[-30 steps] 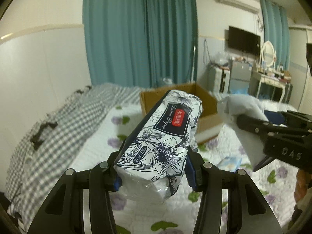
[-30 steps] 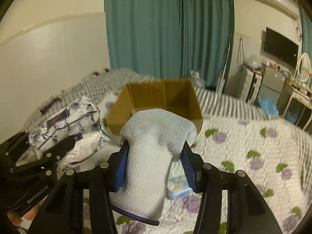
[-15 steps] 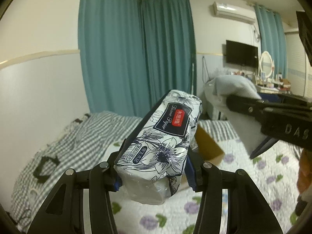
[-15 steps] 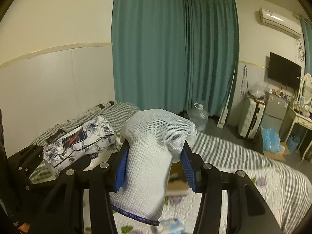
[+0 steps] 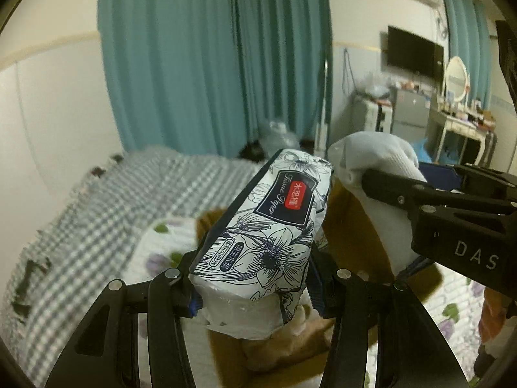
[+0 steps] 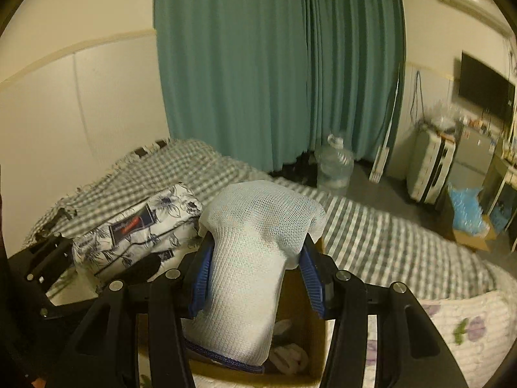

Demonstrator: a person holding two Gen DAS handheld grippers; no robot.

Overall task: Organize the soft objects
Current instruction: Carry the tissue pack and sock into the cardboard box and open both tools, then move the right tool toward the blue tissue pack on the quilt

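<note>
With each gripper (image 5: pixel 255 287) (image 6: pixel 255 278) clamped, tissue pack (image 5: pixel 268 226) and sock (image 6: pixel 252 258) should be released once lowered into the box (image 6: pixel 310 317) beneath.

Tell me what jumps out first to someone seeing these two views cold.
Front and centre in the left wrist view is a floral tissue pack, clamped in the left gripper. Just to its right, the right gripper squeezes a white knit glove. Both hang above an open cardboard box on the bed, with teal curtains filling the wall behind.
</note>
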